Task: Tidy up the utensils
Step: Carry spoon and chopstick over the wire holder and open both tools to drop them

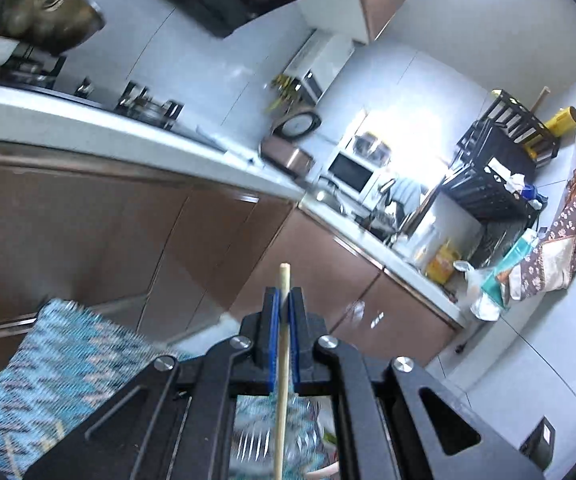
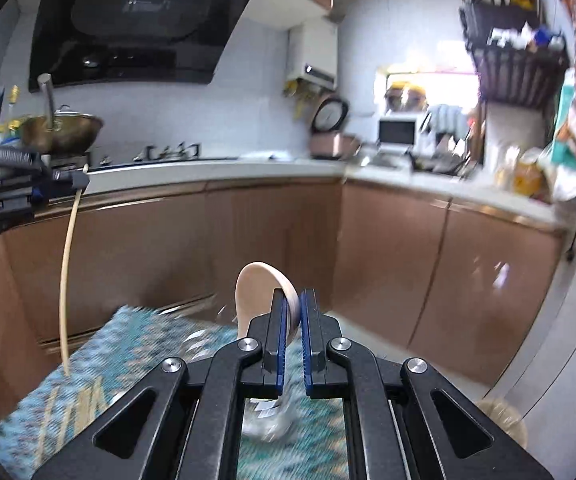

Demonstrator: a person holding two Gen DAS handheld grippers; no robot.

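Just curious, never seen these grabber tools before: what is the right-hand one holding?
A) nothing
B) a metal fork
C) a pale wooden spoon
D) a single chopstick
C: the right gripper is shut on a pale wooden spoon, whose bowl sticks up just past the blue pads.

No text, label, brand or number can be read in either view. The black glass range hood [image 2: 135,24] at eleven o'clock bears a pale mark, and the yellow packet [image 1: 442,266] at three o'clock shows print; both are too blurred to read.
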